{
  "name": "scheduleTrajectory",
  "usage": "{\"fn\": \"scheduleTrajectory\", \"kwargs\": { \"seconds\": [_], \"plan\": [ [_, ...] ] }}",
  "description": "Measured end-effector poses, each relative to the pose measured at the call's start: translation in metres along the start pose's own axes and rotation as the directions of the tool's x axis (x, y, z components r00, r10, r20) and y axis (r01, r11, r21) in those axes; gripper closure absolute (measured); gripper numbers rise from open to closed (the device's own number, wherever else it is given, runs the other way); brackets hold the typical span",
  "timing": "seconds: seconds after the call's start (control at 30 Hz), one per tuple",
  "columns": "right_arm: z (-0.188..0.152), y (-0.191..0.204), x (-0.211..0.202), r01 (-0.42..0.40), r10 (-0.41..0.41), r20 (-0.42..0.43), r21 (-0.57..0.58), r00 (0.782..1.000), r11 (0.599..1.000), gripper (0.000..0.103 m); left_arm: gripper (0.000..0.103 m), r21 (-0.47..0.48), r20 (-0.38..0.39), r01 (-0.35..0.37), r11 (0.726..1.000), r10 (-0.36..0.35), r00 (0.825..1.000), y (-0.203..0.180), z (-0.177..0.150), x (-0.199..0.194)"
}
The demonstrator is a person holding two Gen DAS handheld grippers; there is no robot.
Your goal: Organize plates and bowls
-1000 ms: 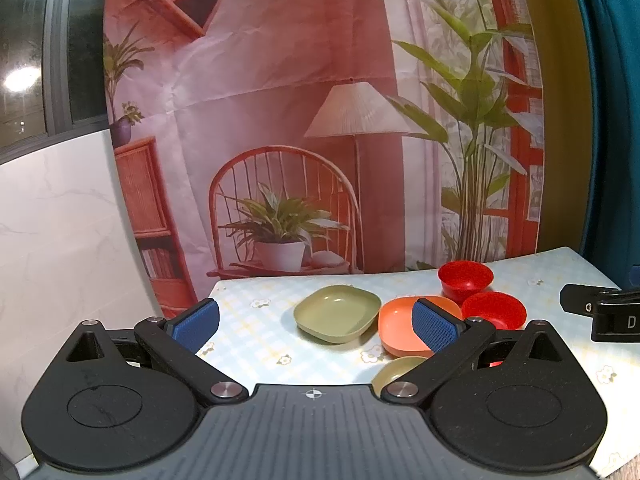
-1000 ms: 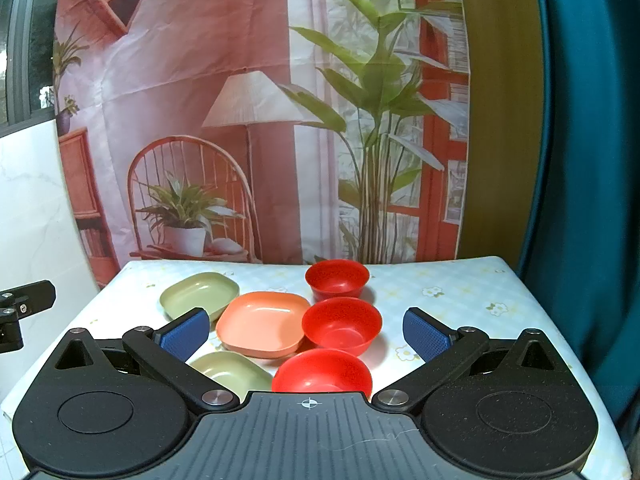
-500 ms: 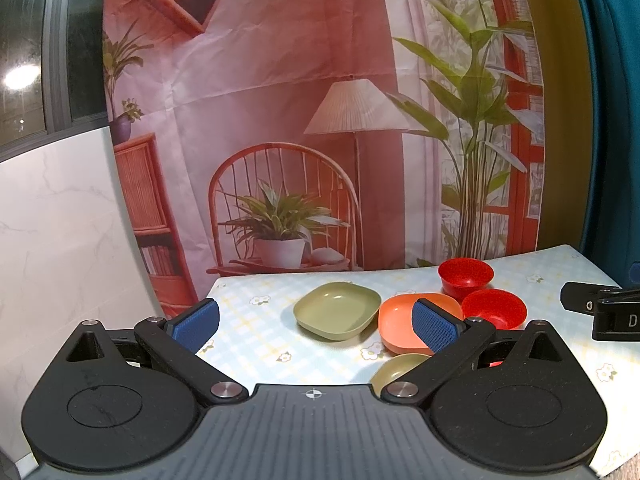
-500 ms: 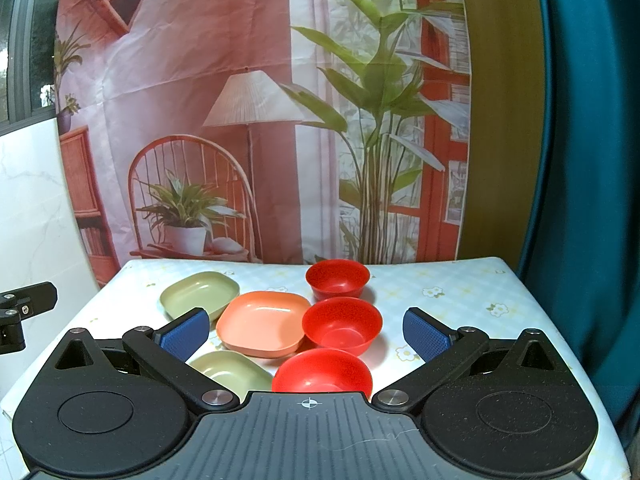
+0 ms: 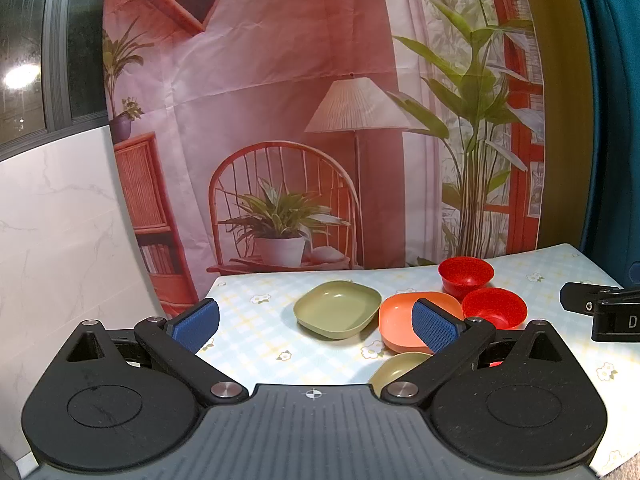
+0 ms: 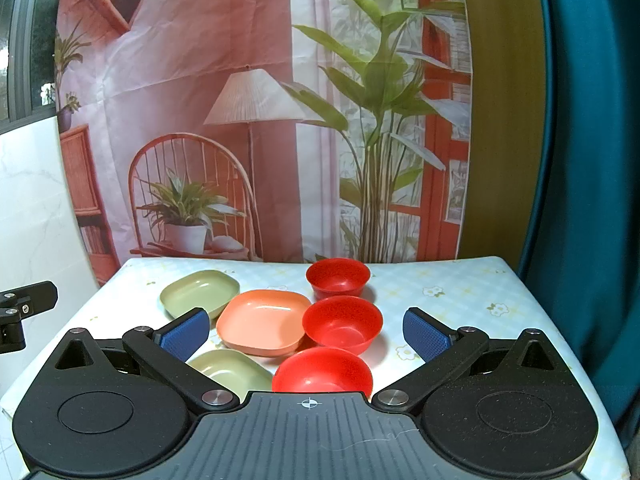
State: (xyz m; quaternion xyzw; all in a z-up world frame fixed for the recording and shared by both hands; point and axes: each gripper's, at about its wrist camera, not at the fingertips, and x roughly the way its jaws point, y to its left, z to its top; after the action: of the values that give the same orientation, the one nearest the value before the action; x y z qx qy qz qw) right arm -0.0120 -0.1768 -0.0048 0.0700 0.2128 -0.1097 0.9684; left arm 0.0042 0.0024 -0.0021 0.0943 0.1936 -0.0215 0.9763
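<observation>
Three red bowls stand in a line on the table: far (image 6: 338, 278), middle (image 6: 342, 322) and near (image 6: 322, 370). An orange plate (image 6: 264, 322) lies left of the middle bowl. A far green plate (image 6: 199, 292) and a near green plate (image 6: 230, 372) lie further left. In the left wrist view I see the far green plate (image 5: 337, 307), the orange plate (image 5: 400, 320) and two red bowls (image 5: 466, 274) (image 5: 494, 308). My left gripper (image 5: 316, 324) and right gripper (image 6: 306, 332) are both open and empty, held above the table's near side.
The table (image 6: 460, 292) has a pale checked cloth with flowers. A printed backdrop (image 6: 260, 120) hangs behind it, a teal curtain (image 6: 592, 160) is at the right and a white marble wall (image 5: 60, 240) at the left. The other gripper's tip shows at each view's edge.
The left wrist view has drifted very slightly. Nothing else has moved and both grippers stay open.
</observation>
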Motion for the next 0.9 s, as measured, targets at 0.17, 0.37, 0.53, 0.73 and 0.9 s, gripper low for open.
{"fn": "scheduleTrajectory", "kwargs": {
  "seconds": [0.17,0.37,0.53,0.73,0.9],
  "plan": [
    [-0.0003,0.0003,0.0,0.001,-0.001,-0.001,0.0,1.0,1.0,0.0,0.0,0.0,0.0,0.0,1.0,0.0,1.0,0.0,0.0,0.0002],
    [-0.002,0.0001,0.0019,0.0,0.0,-0.001,0.0,1.0,1.0,0.0,0.0,0.0,0.001,-0.001,1.0,0.001,1.0,0.0008,-0.0008,0.0008],
    [-0.0006,0.0012,0.0014,0.001,-0.001,-0.001,-0.001,1.0,1.0,0.0,0.0,-0.001,0.0,-0.001,1.0,0.001,1.0,0.0009,-0.0012,0.0011],
    [-0.0007,0.0011,0.0015,0.0,0.0,0.0,-0.001,1.0,1.0,0.0,0.0,0.008,-0.003,0.0,1.0,0.0,1.0,-0.0005,-0.0021,0.0015],
    [-0.0001,0.0015,0.0008,0.002,-0.002,0.001,-0.002,1.0,1.0,0.0,0.0,0.003,-0.005,-0.002,1.0,0.002,1.0,0.0002,-0.0003,0.0005]
  ]
}}
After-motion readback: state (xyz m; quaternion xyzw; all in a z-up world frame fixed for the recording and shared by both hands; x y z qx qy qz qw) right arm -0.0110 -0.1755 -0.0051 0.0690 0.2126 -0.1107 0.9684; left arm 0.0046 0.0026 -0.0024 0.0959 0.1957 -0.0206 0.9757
